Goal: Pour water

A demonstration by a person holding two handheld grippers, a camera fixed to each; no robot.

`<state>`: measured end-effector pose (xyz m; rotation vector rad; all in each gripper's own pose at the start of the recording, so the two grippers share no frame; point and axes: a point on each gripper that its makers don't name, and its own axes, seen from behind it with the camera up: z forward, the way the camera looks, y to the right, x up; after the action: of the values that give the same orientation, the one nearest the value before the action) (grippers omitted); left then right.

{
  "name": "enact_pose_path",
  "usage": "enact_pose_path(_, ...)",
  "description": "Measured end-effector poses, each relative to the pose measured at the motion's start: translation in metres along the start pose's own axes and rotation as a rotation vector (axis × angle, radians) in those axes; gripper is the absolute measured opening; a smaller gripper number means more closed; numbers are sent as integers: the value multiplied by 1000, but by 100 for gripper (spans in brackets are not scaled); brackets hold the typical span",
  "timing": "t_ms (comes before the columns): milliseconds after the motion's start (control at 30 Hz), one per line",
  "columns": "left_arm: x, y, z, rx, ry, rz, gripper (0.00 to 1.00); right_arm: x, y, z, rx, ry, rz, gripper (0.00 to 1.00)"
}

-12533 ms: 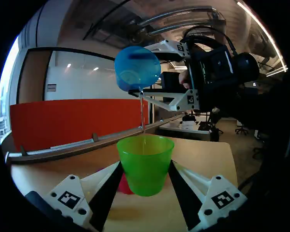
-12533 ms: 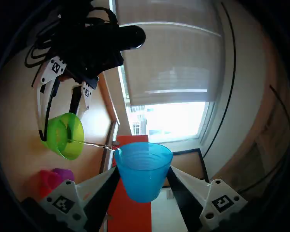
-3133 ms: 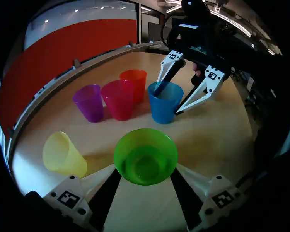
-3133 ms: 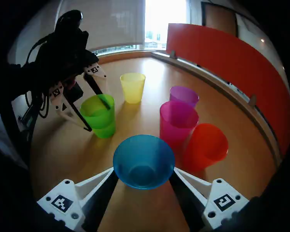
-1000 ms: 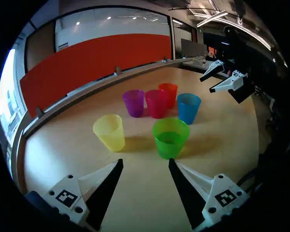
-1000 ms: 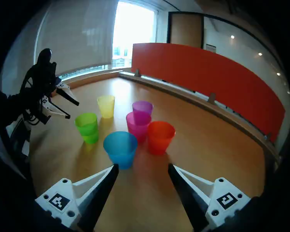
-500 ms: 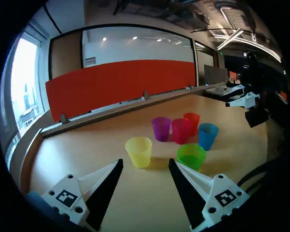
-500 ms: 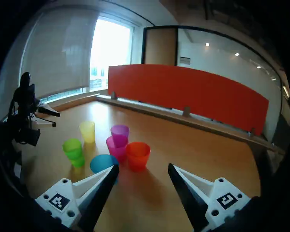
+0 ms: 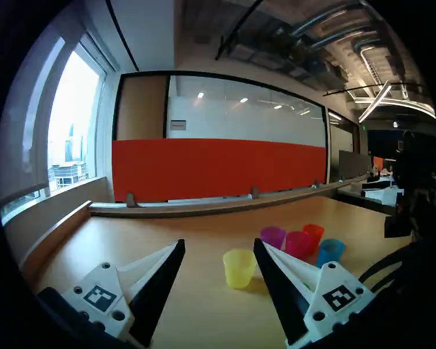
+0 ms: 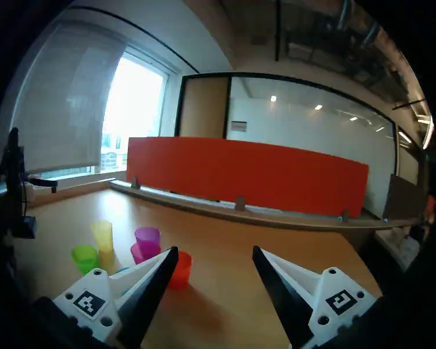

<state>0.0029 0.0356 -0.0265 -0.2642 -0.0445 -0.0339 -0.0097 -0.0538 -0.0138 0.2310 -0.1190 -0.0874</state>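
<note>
The left claw (image 9: 217,273) is held level, up and well back from the cups. Its two white fingers stand wide apart and grip nothing. A translucent yellow plastic cup (image 9: 239,269) shows in the gap between them, upright on the pale wooden surface (image 9: 131,244), well apart from the fingertips. Past the right-hand finger stand a purple plastic cup (image 9: 272,235), a pink plastic cup (image 9: 298,244), an orange-red plastic cup (image 9: 314,231) and a blue plastic cup (image 9: 331,251), close together and all upright.

The right claw (image 10: 213,276) is also level and drawn back, its fingers spread wide and empty. In its view the cups sit low on the left: a green plastic cup (image 10: 85,257) stands nearest the edge, just beside the yellow one. The blue one is mostly hidden behind the left-hand finger. No water can be made out in any cup.

A long red partition panel (image 10: 247,174) runs along the far edge of the surface, and a bright window (image 10: 133,110) lies to the left.
</note>
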Motion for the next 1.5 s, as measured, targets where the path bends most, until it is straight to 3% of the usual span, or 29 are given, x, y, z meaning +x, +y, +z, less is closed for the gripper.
enact_pose_path(200,16,-12,-7,64,73,-27,87,15,13,-5,-97,76,53,99)
enact_pose_path(500,26,-21,-9,115,131,-67,87,25,33,-14,-199,166,85,99)
enact_pose_path(700,28,-27,-10,154,145,-41,87,27,46,-21,-251,195,69,99)
enact_pose_path(1300,24,-25,-1,194,162,8,87,30,63,-38,-319,236,92,99)
enact_pose_path(1500,14,-28,0,214,175,11,87,27,68,-40,-341,221,94,99)
